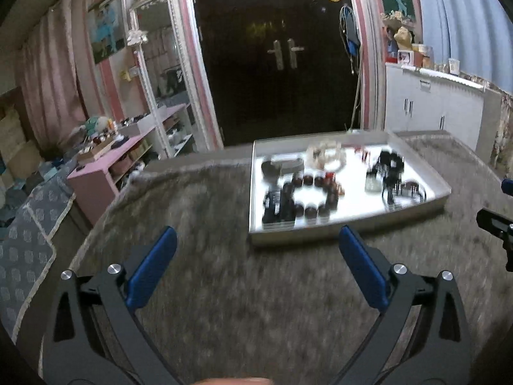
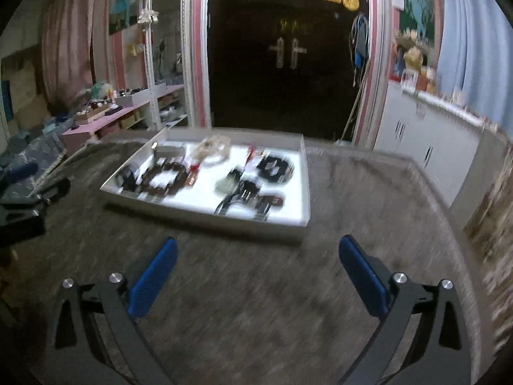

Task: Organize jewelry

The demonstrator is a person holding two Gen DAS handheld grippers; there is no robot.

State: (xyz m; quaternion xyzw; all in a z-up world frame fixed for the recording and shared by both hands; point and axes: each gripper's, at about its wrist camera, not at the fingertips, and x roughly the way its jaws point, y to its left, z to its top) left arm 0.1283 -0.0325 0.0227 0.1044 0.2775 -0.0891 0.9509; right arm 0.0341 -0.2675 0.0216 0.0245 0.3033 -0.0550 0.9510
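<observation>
A white tray (image 1: 349, 224) holding several pieces of jewelry lies on a grey furry table cover; it also shows in the right wrist view (image 2: 205, 215). In it lie a dark round-bead bracelet (image 1: 312, 210), also seen from the right (image 2: 166, 176), a pale bracelet (image 1: 327, 155) and black pieces (image 1: 389, 163). My left gripper (image 1: 256, 240) is open and empty, just short of the tray's near edge. My right gripper (image 2: 258, 247) is open and empty, near the tray's near right corner. Both views are motion-blurred.
The grey furry cover (image 1: 224, 288) spans the table. A pink shelf (image 1: 105, 166) with small items stands left, white cabinets (image 1: 433, 109) right, a dark double door (image 1: 282, 54) behind. The right gripper's body (image 1: 500, 227) shows at the left view's right edge.
</observation>
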